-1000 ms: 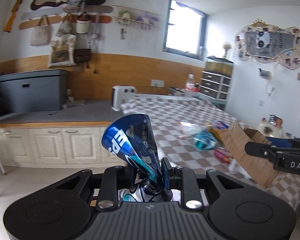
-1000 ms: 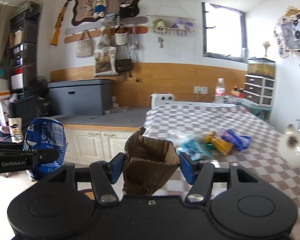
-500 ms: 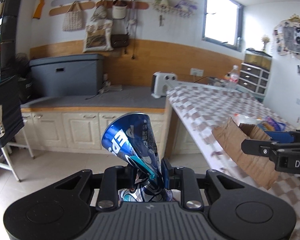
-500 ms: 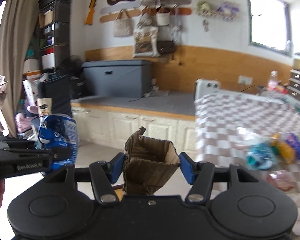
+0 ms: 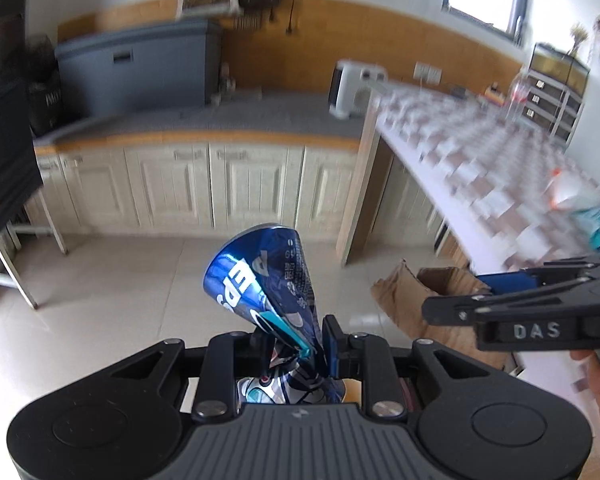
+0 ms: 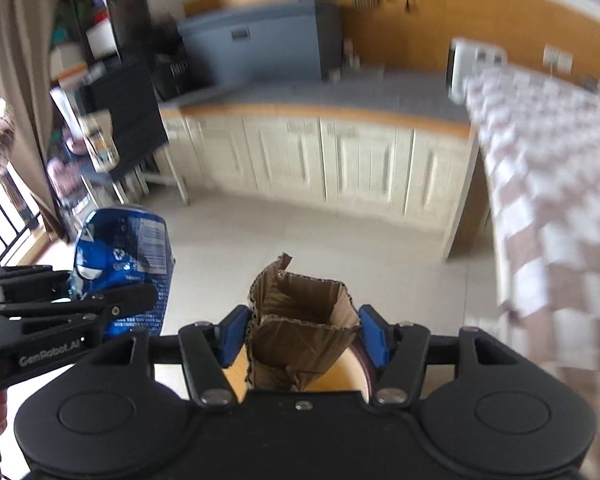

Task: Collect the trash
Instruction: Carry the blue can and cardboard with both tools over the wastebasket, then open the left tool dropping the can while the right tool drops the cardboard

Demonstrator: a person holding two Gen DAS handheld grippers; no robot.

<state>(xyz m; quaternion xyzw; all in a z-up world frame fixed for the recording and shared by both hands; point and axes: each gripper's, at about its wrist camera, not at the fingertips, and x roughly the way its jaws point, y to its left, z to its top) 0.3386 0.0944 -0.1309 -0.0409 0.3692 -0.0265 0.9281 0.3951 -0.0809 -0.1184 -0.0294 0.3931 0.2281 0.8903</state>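
Observation:
A crushed blue soda can (image 5: 260, 280) sticks up from my left gripper (image 5: 296, 342), which is shut on its squashed lower end. My right gripper (image 6: 302, 332) is shut on a torn brown cardboard box (image 6: 300, 316), its blue pads pressing both sides. Each view shows the other hand: the right gripper (image 5: 468, 296) with the cardboard box (image 5: 416, 300) is at the right, the left gripper (image 6: 104, 286) with the can (image 6: 128, 252) at the left. Both point down over pale floor tiles. A tan round surface with a dark rim (image 6: 350, 372) shows under the right jaws; I cannot tell what it is.
A checkered table (image 5: 480, 168) runs along the right, with a plastic bottle and wrappers (image 5: 592, 220) on it. Cream cabinets (image 5: 220, 188) line the back under a counter with a grey box (image 5: 140, 68) and a white heater (image 5: 356, 88). A dark rack (image 6: 120, 112) stands left.
Both views have swung left, off the table, and tipped down toward the floor. The can and the cardboard box stay gripped as before.

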